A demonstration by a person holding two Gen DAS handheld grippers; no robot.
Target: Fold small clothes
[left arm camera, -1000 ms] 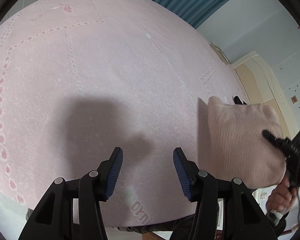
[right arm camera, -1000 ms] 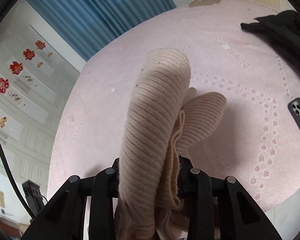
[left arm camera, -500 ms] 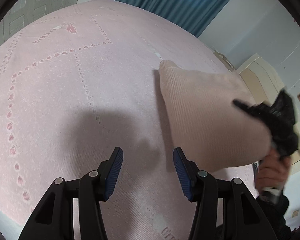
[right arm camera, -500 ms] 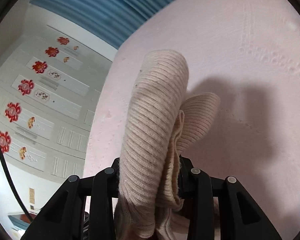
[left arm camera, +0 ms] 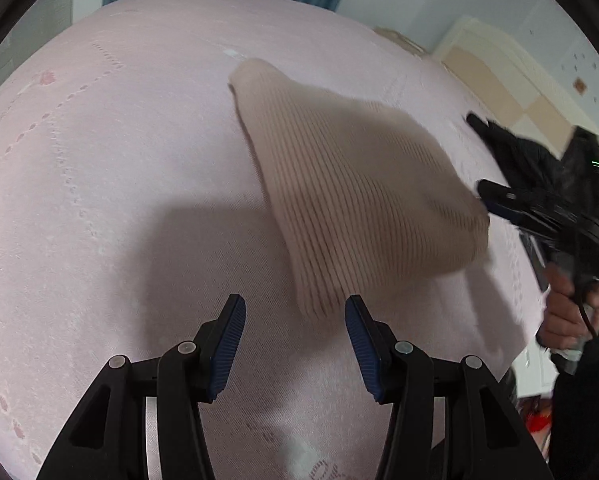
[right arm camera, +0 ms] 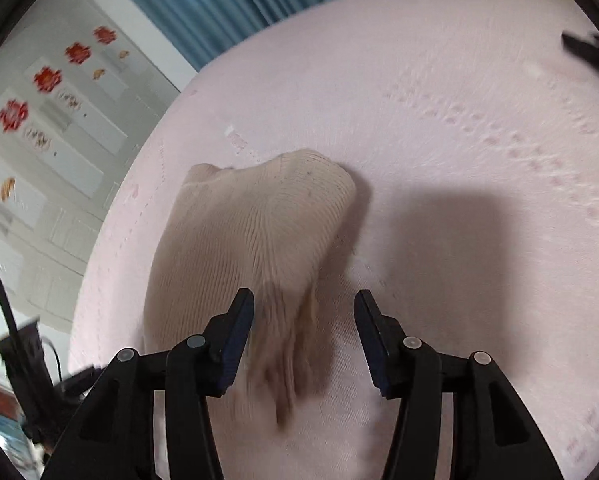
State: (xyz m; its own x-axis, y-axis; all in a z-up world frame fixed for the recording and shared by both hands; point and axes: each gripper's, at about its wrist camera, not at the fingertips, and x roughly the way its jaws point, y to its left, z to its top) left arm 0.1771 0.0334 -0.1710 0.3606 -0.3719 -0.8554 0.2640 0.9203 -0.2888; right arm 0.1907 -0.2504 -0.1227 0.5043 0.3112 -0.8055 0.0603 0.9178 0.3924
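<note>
Right gripper (right arm camera: 303, 332): jaws spread, nothing pinched. The beige ribbed knit garment (right arm camera: 251, 248) lies just ahead of and partly between its fingers, on the pink bedspread (right arm camera: 459, 128). The near end is motion-blurred, so I cannot tell whether it has fully settled or is touching the left finger.

Left gripper (left arm camera: 295, 344): jaws also spread and empty, hovering above the bedspread with the garment's near corner (left arm camera: 319, 300) just beyond its right finger. In the left wrist view the garment (left arm camera: 351, 184) spreads as a rough wedge toward the right gripper (left arm camera: 495, 196) at the far side.

Judgement: step in hand is laying the piece out before the fold. To do it well, let the fabric come to rest, then take two adjacent corners, one per gripper, pinching a single layer only, and draw them apart so the ribs lie straight. A black garment (left arm camera: 539, 160) sits near the far edge; keep clear of it.
</note>
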